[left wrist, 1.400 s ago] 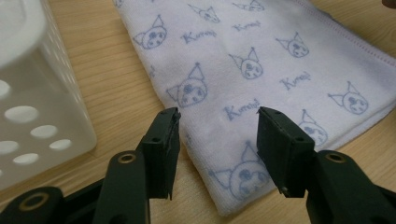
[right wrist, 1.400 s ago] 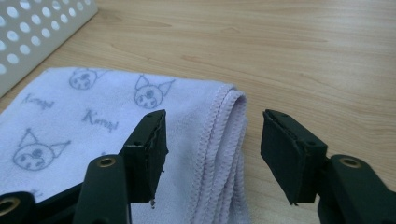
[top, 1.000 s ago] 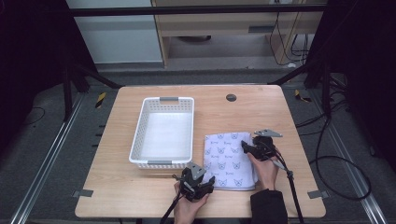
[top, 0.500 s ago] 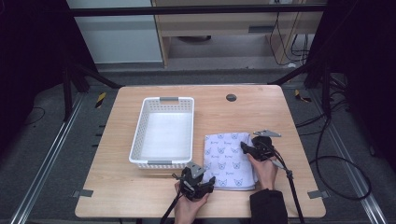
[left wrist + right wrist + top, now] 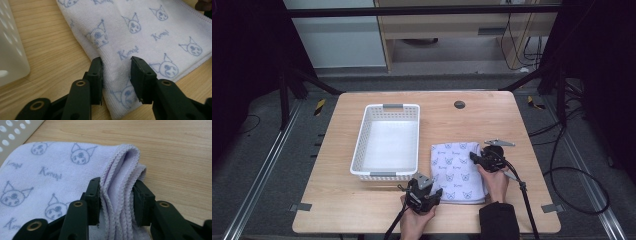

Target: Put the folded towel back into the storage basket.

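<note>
A white towel with blue cat prints lies folded on the wooden table, right of the basket. My left gripper is at its near left corner. Its jaws have just been closing and straddle the towel's folded edge, one pad at the fold and one resting on the cloth, with no clear pinch. My right gripper is at the right edge. Its jaws have just been closing too and squeeze the towel's stacked hems into a ridge.
A white perforated basket stands empty left of the towel. A small dark round hole sits near the table's far edge. Cables trail from both grippers toward the near edge.
</note>
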